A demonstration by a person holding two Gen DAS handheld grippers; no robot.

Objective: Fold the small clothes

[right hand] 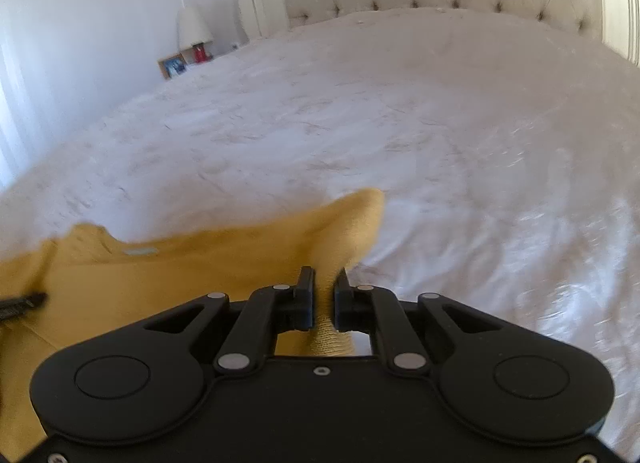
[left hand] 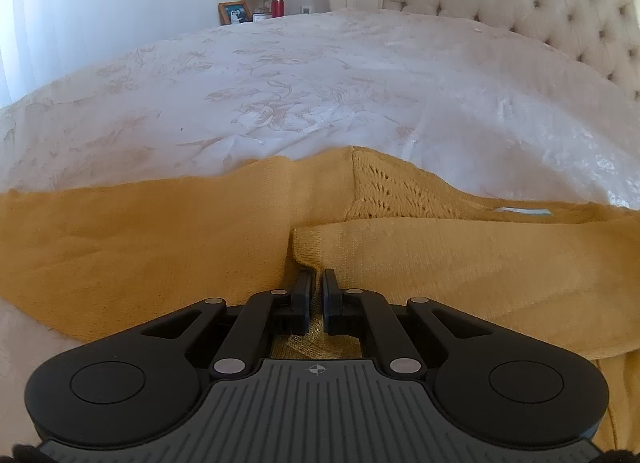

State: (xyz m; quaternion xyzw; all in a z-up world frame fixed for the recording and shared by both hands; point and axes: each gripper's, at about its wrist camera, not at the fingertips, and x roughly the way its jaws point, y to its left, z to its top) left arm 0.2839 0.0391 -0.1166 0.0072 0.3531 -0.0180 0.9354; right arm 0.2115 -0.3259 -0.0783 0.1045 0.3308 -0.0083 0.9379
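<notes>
Two grippers are at work on one mustard-yellow knitted sweater [left hand: 168, 239], which lies spread across the near edge of the bed [left hand: 320, 75], on its pale flowered cover; going from the left, we see the sweater's body lying flat and smooth, then a folded-in sleeve [left hand: 440, 259] laid across it, and above that the openwork knit by the neck with a small white label [left hand: 522, 211] beside it.

Our left gripper [left hand: 317, 283] has its jaws drawn nearly together, pinching the cuff end of that sleeve where it meets the body; the fabric runs down between the pads, so we judge it held.

Further right, our right gripper [right hand: 324, 283] is clamped on a bunched ridge of the same sweater at its right-hand edge; the knit rises in a soft peak [right hand: 356, 215] just beyond the fingers, and the bare bed cover lies to the right of it.

We judge the sweater to be light, soft and limp; it will sag and stretch wherever it is unsupported, and the loose knit may snag on a pad corner; it is not slippery or fragile; best to grip at firm edges such as cuff, hem or shoulder seam, taking both layers, and to keep the cloth low over the bed while carrying it across.
</notes>
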